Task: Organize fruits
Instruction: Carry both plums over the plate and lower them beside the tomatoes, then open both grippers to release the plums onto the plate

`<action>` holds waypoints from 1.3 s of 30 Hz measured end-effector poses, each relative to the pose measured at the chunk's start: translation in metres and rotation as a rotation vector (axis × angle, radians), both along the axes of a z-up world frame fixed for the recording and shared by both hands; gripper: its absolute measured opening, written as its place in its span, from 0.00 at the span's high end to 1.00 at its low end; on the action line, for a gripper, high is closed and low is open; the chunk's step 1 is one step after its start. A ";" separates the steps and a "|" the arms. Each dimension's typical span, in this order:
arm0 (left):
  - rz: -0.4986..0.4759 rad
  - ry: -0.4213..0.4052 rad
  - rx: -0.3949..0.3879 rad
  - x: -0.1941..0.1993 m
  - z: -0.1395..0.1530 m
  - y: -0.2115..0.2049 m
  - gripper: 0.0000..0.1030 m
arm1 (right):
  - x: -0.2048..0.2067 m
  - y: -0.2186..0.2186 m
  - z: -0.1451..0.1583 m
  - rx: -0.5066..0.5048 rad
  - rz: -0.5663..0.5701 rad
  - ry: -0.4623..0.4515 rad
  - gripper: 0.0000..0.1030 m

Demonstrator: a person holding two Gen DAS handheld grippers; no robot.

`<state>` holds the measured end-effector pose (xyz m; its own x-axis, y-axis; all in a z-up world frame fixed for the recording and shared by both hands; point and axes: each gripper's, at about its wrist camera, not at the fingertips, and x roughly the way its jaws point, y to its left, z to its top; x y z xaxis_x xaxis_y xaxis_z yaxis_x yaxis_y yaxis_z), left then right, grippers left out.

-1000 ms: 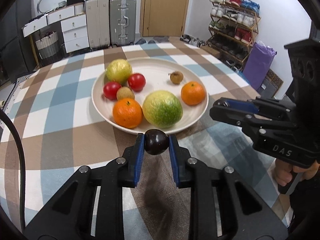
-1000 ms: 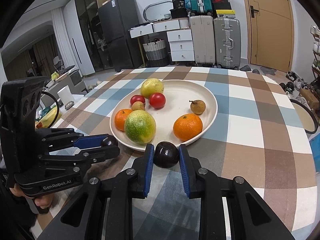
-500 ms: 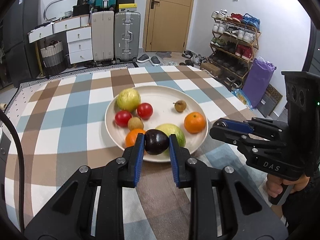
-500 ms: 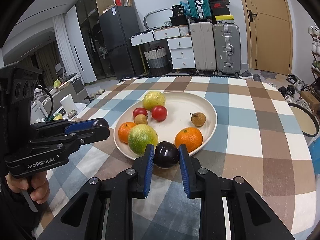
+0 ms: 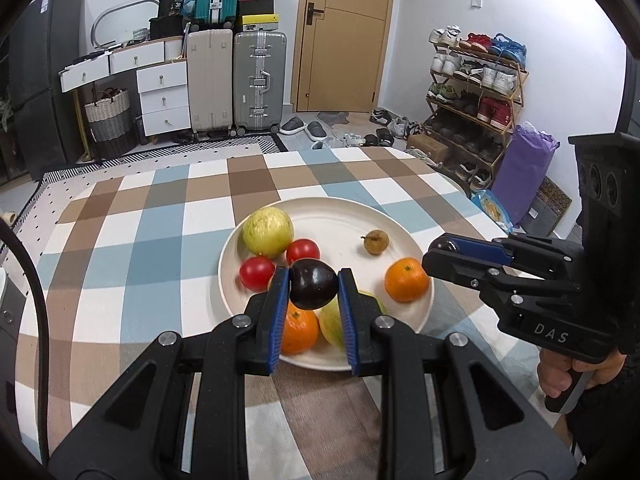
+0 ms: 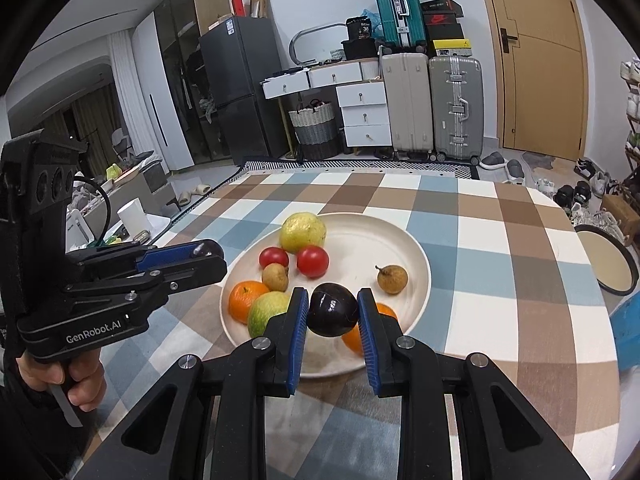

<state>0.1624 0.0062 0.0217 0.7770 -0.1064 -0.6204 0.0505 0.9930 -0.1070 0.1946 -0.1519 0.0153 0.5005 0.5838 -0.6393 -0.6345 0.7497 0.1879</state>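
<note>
Dark plum in left gripper

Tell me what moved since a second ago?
Both tools rose and came forward over the plate. The left tool keeps its dark plum, and the right tool keeps its own plum. Nothing was let go. The fruits on the plate stayed put.

Evenly, brightly lit indoors; soft shadows under the plate. Heavy fisheye bending and black vignette at corners. Slight motion blur on fruit just beyond the jaws.
</note>
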 end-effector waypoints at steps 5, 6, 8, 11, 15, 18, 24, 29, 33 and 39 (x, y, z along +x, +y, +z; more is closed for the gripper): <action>0.007 0.005 0.006 0.015 -0.003 0.002 0.79 | 0.011 0.006 -0.001 -0.003 0.007 0.011 0.75; 0.007 0.009 0.001 0.017 -0.004 0.003 0.79 | 0.013 0.007 -0.002 -0.007 0.007 0.010 0.75; 0.007 0.011 -0.001 0.022 -0.005 0.004 0.79 | 0.017 0.009 -0.003 -0.010 0.008 0.011 0.75; 0.005 0.013 0.002 0.028 -0.007 0.005 0.79 | 0.022 0.011 -0.004 -0.009 0.008 0.014 0.75; 0.002 0.022 0.003 0.038 -0.011 0.004 0.79 | 0.026 0.013 -0.006 -0.011 0.008 0.020 0.75; 0.004 0.027 0.014 0.045 -0.015 0.003 0.79 | 0.030 0.015 -0.009 -0.012 0.009 0.024 0.75; 0.006 0.042 0.026 0.051 -0.027 -0.001 0.79 | 0.034 0.018 -0.017 -0.012 0.014 0.042 0.75; -0.005 0.055 0.025 0.054 -0.034 -0.002 0.79 | 0.034 0.020 -0.024 -0.036 0.020 0.040 0.75; -0.003 0.053 0.023 0.053 -0.035 -0.003 0.79 | 0.035 0.018 -0.026 -0.029 0.014 0.043 0.75; -0.002 0.054 0.009 0.053 -0.035 -0.003 0.67 | 0.033 0.011 -0.022 0.000 -0.009 0.015 0.60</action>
<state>0.2151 0.0031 -0.0136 0.7421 -0.1026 -0.6624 0.0471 0.9938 -0.1012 0.2273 -0.1407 -0.0063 0.4965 0.5788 -0.6469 -0.6246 0.7557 0.1968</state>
